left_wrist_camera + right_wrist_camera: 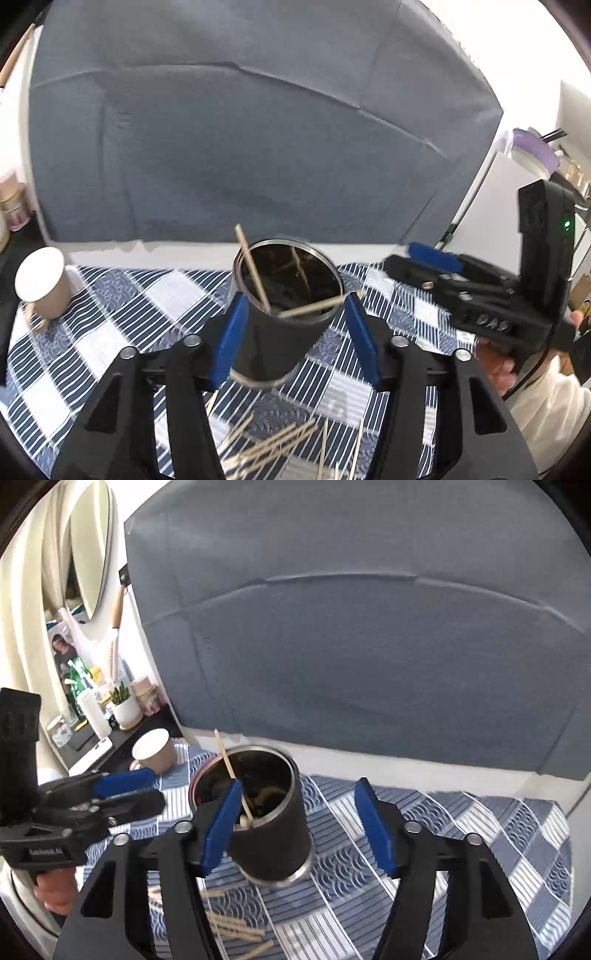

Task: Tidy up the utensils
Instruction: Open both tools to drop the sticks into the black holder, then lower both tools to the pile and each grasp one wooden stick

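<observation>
Left gripper [295, 332] and right gripper [299, 827], jaws wide, angled down at black cup [284, 314].

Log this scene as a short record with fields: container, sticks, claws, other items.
container: black metal-rimmed cup, upright on the blue striped tablecloth
sticks in cup: two wooden sticks leaning out
loose sticks: a scatter of sticks on the cloth in front of the cup
left claw: open, straddling the cup
right claw: open, nothing held
other: beige mug beyond the cup
</observation>
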The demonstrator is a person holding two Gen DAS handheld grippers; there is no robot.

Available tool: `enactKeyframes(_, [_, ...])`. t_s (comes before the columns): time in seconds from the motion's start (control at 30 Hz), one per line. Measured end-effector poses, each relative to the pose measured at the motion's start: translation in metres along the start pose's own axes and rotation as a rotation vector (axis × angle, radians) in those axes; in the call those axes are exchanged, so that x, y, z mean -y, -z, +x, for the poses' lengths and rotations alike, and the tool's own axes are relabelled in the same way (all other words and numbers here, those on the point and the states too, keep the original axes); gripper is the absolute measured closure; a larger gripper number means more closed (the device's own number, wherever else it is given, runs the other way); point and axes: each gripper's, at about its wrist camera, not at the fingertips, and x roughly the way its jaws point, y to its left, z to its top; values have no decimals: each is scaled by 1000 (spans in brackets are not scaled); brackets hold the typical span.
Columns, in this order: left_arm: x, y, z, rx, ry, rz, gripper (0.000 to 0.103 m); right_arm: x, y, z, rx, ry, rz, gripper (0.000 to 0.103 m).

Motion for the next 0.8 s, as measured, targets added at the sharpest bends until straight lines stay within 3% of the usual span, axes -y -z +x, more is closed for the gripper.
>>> enactKeyframes(0.1, [4,10,-14,-34,-14,6,28,7,10,-20,-28,10,19,17])
enactKeyframes(0.3, [3,39,-34,-106,-71,16,13,12,43,-48,-74,10,52,16])
enactKeyframes(0.53, [3,78,-54,-157,-123,-21,12,9,96,-53,-183,2,82,16])
enactKeyframes(0.8, [-23,90,-48,-268,-165,-11,8,3,143,-58,-311,84,184,16])
